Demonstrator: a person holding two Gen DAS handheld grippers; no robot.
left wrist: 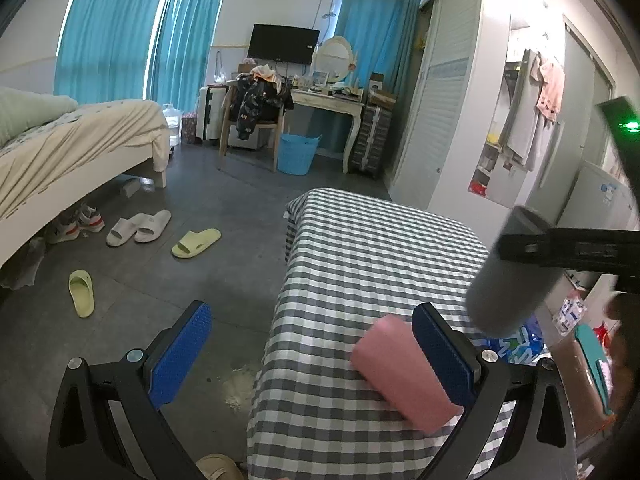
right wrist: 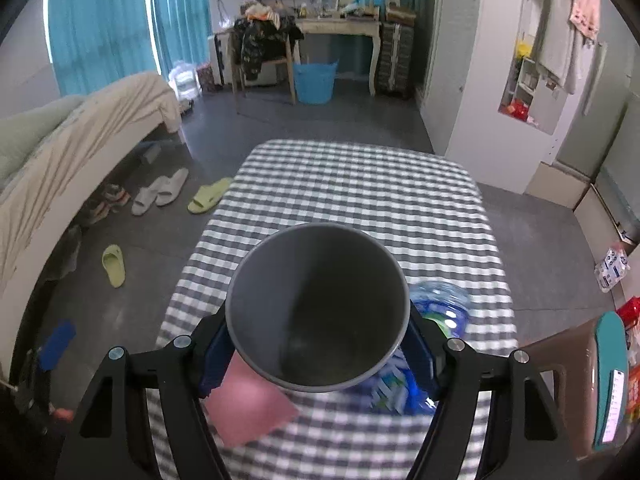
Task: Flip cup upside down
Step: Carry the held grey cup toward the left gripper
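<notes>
A grey cup [right wrist: 318,308] is held between the blue pads of my right gripper [right wrist: 318,350], its open mouth facing the camera, lifted above the checked table [right wrist: 360,184]. In the left wrist view the same cup [left wrist: 512,276] hangs tilted in the air at the right, clamped by the right gripper's black fingers [left wrist: 568,248]. My left gripper [left wrist: 312,356] is open and empty, over the table's left edge, with a pink block [left wrist: 404,372] lying just inside its right pad.
The pink block [right wrist: 250,408] and a blue-labelled plastic bottle [right wrist: 436,316] lie on the table under the cup. A brown stool with a teal phone [right wrist: 610,380] stands at the right. Slippers [left wrist: 196,242], a bed [left wrist: 80,140] and a blue basket [left wrist: 298,152] lie beyond.
</notes>
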